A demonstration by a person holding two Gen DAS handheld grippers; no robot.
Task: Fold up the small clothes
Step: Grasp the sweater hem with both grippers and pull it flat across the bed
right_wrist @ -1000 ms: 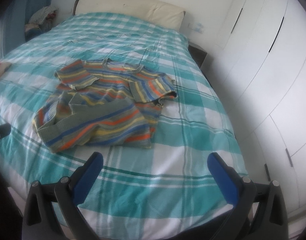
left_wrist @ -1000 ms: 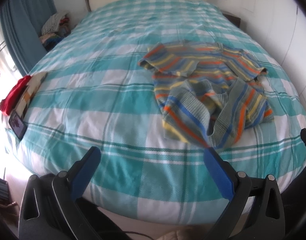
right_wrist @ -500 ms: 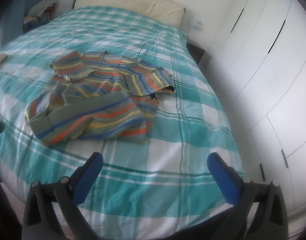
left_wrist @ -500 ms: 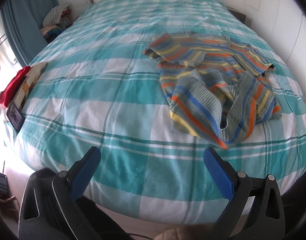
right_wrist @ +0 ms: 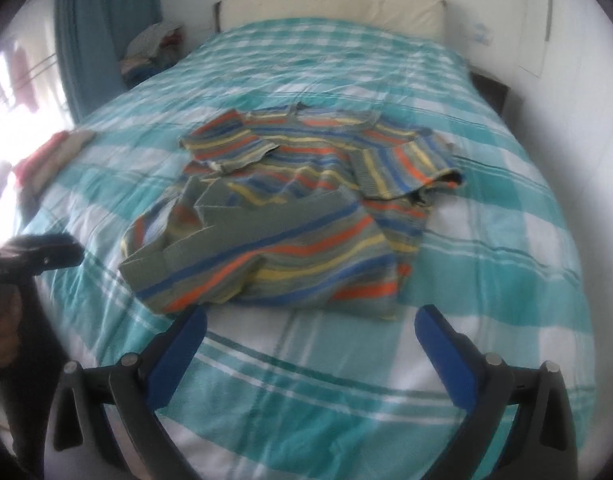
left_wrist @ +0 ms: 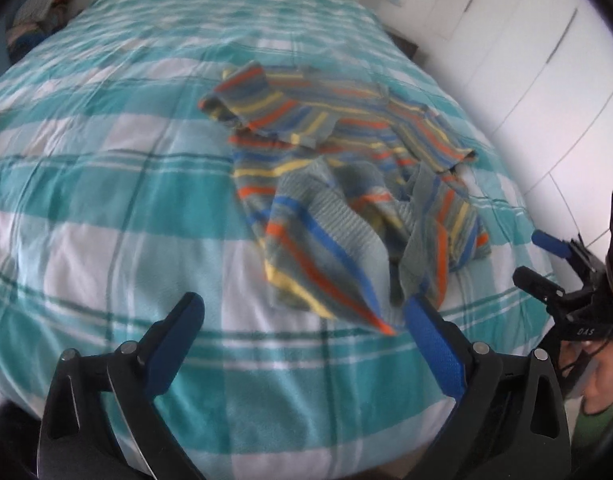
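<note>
A small striped shirt point(left_wrist: 346, 184) in grey, blue, orange and yellow lies crumpled on the teal plaid bedspread point(left_wrist: 106, 208); its lower half is bunched and both sleeves are folded over. My left gripper point(left_wrist: 304, 312) hovers open over the near edge of the bed, just short of the shirt's hem. In the right wrist view the same shirt point(right_wrist: 298, 216) lies ahead, and my right gripper point(right_wrist: 310, 320) is open just before its near hem, holding nothing. The right gripper also shows at the right edge of the left wrist view, held by a hand point(left_wrist: 598, 376).
White wardrobe doors point(left_wrist: 526, 60) stand along the right of the bed. A cream pillow point(right_wrist: 338, 8) lies at the head. A heap of clothes point(right_wrist: 154, 48) sits by the blue curtain point(right_wrist: 102, 28). Red and beige folded items point(right_wrist: 50, 152) rest on the bed's left edge.
Both grippers have moved closer to the shirt; the left view swung right, the right view swung left. Both stay open and the shirt lies as before.
</note>
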